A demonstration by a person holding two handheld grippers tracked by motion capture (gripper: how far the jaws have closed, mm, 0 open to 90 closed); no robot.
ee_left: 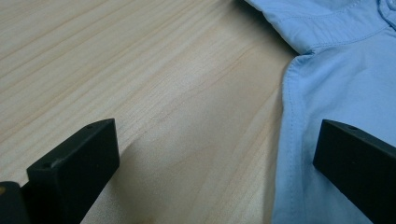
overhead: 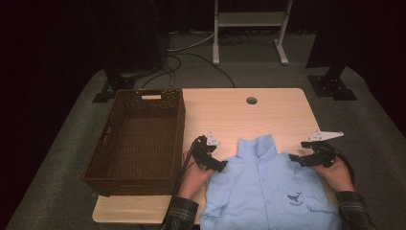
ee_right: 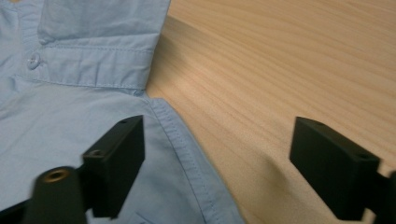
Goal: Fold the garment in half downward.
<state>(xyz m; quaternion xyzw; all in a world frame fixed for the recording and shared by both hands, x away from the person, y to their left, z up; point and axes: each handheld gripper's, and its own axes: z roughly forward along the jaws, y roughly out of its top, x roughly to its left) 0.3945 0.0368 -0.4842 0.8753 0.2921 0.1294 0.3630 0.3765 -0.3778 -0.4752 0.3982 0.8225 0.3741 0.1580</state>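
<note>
Basket (overhead: pixel 139 139): dark woven wicker, rectangular, on the left part of the table (overhead: pixel 282 112), overhanging its left edge. Table is pale wood with fine straight grain, rounded corners, round hole near the far edge.

Left gripper (overhead: pixel 219 165): matte black blocky jaws, spread wide, gripping nothing. In the left gripper view one jaw stands over bare wood, the other over the shirt's (overhead: pixel 268 191) shoulder seam.

Shirt: light blue smooth cotton, stitched seams, collar pointing away, buttoned front, small dark whale print on the chest. It lies flat at the table's near edge, between the grippers.

Right gripper (overhead: pixel 293 158): jaws well apart, holding nothing; one over the shoulder hem, one over wood.
</note>
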